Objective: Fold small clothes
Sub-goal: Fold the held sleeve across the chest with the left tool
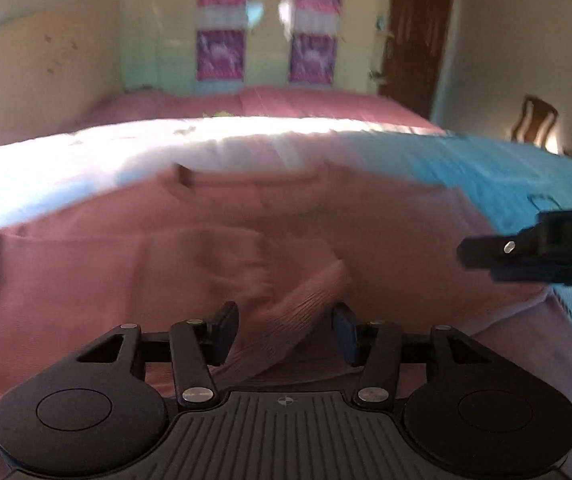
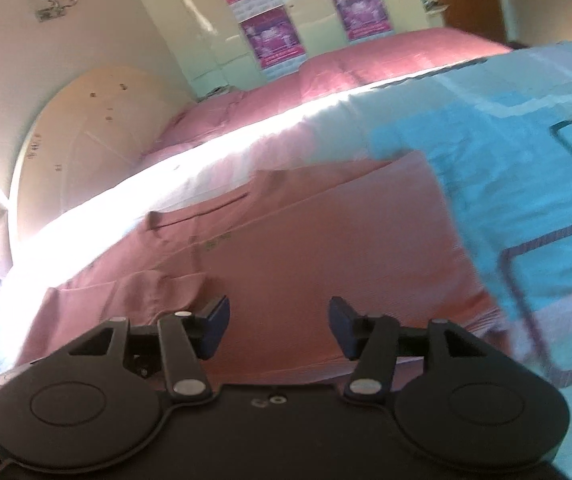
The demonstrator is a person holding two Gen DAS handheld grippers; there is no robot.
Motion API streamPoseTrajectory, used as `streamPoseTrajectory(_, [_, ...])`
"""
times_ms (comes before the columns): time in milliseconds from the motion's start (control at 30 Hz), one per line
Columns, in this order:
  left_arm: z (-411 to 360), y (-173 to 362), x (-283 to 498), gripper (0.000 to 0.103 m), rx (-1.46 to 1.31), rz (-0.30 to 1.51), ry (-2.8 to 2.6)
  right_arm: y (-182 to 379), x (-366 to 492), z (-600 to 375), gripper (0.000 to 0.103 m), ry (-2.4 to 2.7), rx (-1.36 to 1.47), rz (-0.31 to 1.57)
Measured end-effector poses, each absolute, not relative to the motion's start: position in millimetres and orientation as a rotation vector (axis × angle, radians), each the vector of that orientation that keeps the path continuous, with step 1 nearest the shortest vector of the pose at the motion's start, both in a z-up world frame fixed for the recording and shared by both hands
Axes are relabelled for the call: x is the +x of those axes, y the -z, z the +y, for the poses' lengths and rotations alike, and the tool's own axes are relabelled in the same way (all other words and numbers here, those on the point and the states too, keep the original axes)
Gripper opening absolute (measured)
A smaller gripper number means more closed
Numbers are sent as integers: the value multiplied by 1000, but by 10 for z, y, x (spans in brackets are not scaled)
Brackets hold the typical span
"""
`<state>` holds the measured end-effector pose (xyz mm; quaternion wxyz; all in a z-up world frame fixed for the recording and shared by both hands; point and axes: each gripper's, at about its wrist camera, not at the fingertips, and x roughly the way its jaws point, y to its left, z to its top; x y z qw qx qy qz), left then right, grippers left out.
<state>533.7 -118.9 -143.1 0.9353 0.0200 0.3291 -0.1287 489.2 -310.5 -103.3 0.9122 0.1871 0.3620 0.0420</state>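
Note:
A small pink top (image 1: pixel 125 264) lies spread on the bed, neckline at the far side; it also shows in the right wrist view (image 2: pixel 326 248). One ribbed sleeve cuff (image 1: pixel 306 300) lies folded across the body between my left gripper's fingers. My left gripper (image 1: pixel 283 328) is open, its pads on either side of the cuff without pinching it. My right gripper (image 2: pixel 279 326) is open and empty, just above the top's near part. It enters the left wrist view from the right edge (image 1: pixel 526 248). Both views are blurred.
The bed has a light blue patterned sheet (image 2: pixel 526 160) under the top and a pink cover (image 1: pixel 286 108) farther back. A cream headboard (image 2: pixel 97 128) stands at the left, wardrobe doors with purple posters (image 1: pixel 221 52) behind, a wooden chair (image 1: pixel 534 120) at far right.

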Motion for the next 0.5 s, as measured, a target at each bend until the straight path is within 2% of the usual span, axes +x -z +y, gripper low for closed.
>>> streamPoseTrajectory(167, [-149,1257,4754,51,-3,592,74,1153,5017,-2910,50,-190,482,802])
streamPoseTrajectory(300, [588,1385,4493,51,-19,663,-49,1305,5138,-2710,47,-235,576,867])
streamPoseTrajectory(467, [822,1588,4614,51,-30,727,-46,1406,5229,-2452,42,-207,602,909])
streamPoseTrajectory(500, [804,1622,4692,51,-20,732,-47,1407,5229,-2427,38,-196,590,904])
